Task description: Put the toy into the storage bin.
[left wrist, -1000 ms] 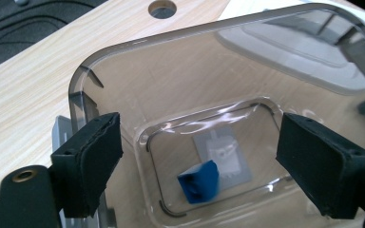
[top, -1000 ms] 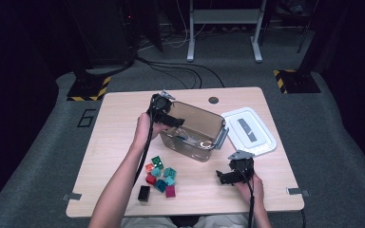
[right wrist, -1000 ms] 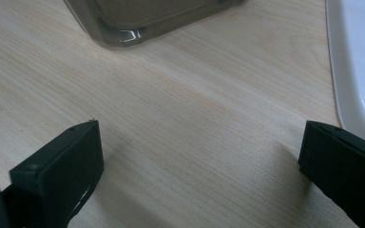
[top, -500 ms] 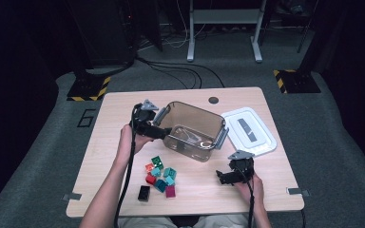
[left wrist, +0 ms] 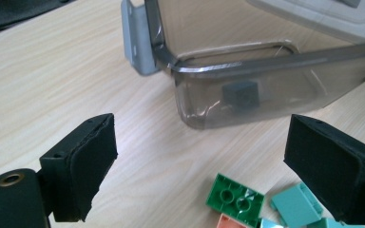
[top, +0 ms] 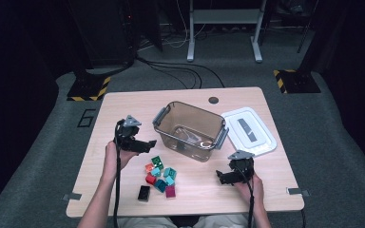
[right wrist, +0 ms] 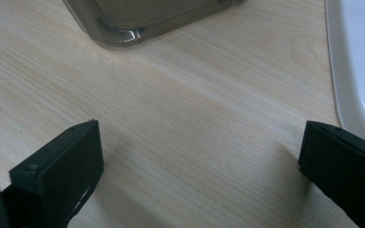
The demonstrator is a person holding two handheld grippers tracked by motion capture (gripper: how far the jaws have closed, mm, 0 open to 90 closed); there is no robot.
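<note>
Above the green brick (left wrist: 235,198), the left hand-held gripper (left wrist: 199,166) gapes wide, empty.

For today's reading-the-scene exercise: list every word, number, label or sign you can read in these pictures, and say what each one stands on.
"6": a large dark figure on the grey floor, just left of the table.
Yellow-and-black hazard stripes, no words: on the two black stand bases on the floor behind the table.
Clear bin, white lid, bricks: no lettering readable.
</note>
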